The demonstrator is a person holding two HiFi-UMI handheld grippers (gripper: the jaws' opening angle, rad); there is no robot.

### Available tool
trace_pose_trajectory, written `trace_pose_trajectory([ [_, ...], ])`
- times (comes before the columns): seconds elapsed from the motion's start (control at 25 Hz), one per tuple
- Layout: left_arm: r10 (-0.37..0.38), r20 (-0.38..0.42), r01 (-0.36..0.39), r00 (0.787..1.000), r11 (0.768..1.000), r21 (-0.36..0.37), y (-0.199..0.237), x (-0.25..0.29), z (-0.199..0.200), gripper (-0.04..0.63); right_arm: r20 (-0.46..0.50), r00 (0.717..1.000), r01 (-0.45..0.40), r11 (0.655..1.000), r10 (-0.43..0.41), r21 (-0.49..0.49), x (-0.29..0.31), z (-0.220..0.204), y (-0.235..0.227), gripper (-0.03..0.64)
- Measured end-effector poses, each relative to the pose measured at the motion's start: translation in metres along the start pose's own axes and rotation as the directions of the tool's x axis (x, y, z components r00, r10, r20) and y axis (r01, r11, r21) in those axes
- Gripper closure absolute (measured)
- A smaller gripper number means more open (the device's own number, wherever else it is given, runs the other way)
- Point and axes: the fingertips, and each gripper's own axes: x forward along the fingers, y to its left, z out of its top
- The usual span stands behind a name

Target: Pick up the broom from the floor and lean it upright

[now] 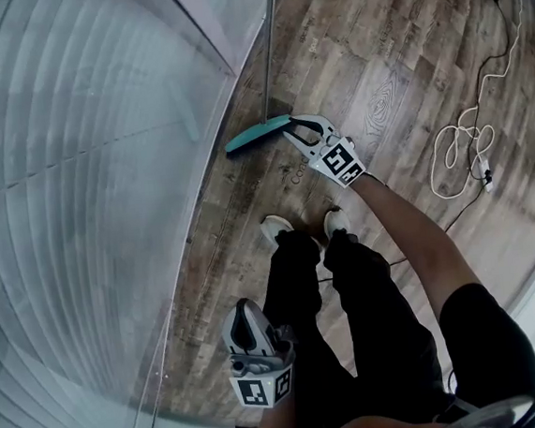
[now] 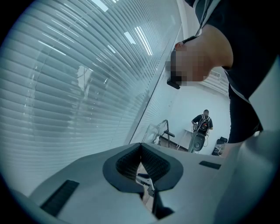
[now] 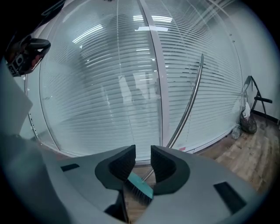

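Your right claw point(image 1: 299, 132) hangs just beside the broom's point(image 1: 258, 134) teal head, its jaws a moderate gap apart. In the right gripper view the claw point(image 3: 143, 153) grips nothing. The broom point(image 3: 140, 186) shows through the gap, below and beyond the pads, and neither pad presses on it. The broom stands with its head on the wooden floor point(image 1: 377, 85) at the foot of the glass wall point(image 1: 76, 180) with blinds. Its metal handle rises at a tilt against the glass.

Your left claw point(image 1: 246, 312) is low by your leg, well apart from the broom. The left gripper view shows that claw point(image 2: 141, 146) closed tight with nothing between the pads. A white cable point(image 1: 463, 142) lies looped on the floor to your right.
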Motion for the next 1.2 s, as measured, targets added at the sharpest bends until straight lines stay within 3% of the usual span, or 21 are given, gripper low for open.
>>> trace_pose_trajectory([
  [0.28, -0.032, -0.027, 0.032, 0.999, 0.999, -0.006, -0.014, -0.004, 0.005, 0.577, -0.035, 0.999, -0.019, 1.0, 0.018, -0.014, -0.032, -0.011, 0.021, 0.522],
  [0.6, -0.065, -0.052, 0.065, 0.997, 0.998, -0.001, -0.036, -0.007, 0.034, 0.577, -0.062, 0.997, -0.053, 0.999, 0.053, -0.006, -0.078, 0.01, 0.056, 0.52],
  [0.88, -0.131, -0.014, 0.132, 0.991, 0.991, 0.018, -0.08, -0.007, 0.074, 0.577, 0.013, 0.997, -0.078, 0.997, 0.078, 0.009, -0.134, 0.07, 0.087, 0.518],
  [1.2, -0.169, 0.039, 0.167, 0.985, 0.985, 0.05, -0.124, -0.018, 0.122, 0.577, 0.127, 0.991, 0.018, 0.995, -0.031, 0.102, -0.201, 0.143, 0.075, 0.514],
])
